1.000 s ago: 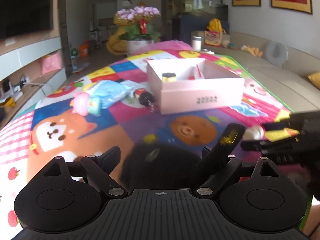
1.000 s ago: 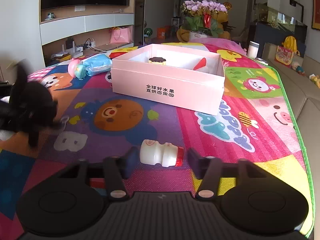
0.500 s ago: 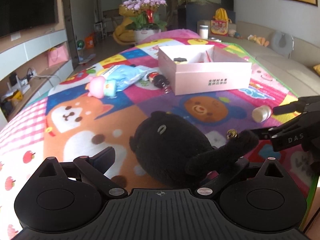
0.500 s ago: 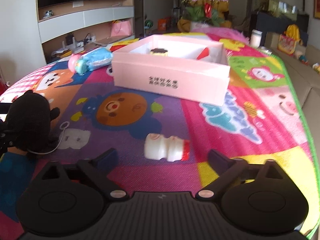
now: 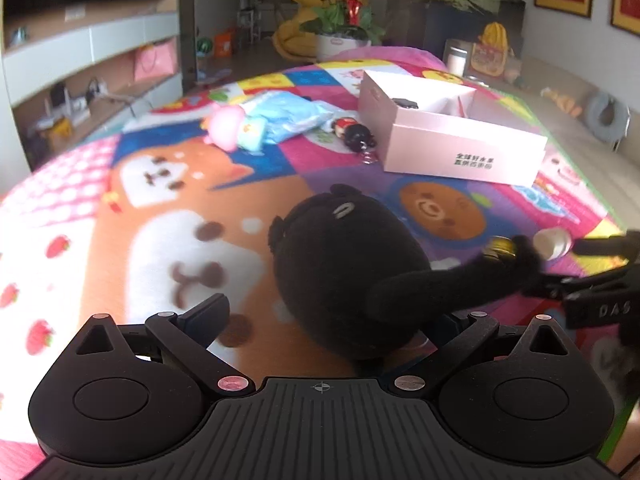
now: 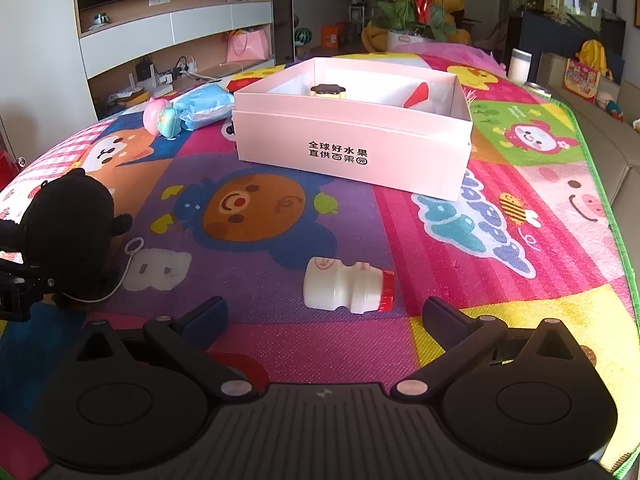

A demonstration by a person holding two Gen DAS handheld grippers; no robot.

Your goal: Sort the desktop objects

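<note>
Since the earlier frames both claws have spread: the right claw [image 6: 324, 312], then narrow about the small white bottle [image 6: 347, 287], now stands wide, and the black plush toy [image 5: 348, 276], a second ago a blur low in the left wrist view, now lies sharp and settled on the mat.

Left wrist view: the left claw [image 5: 320, 316] is spread wide. The plush toy sits between its fingers at lower centre; the left finger [image 5: 206, 312] stands clear of it, and the right finger is hidden behind the toy, so contact there cannot be told. One plush limb stretches toward the right edge of the frame.

Right wrist view: the bottle lies on its side, red cap to the right, between the spread fingers and touching neither. The plush toy is at the left edge of the frame.

The pink box [image 6: 352, 152] stands open at upper centre on the cartoon-print mat [image 6: 500, 320], with a small dark-topped item [image 6: 328, 91] and a red-and-white item [image 6: 420, 98] inside. A pink-and-teal toy [image 6: 160, 118] and a blue packet [image 6: 206, 106] lie to the box's left.
</note>
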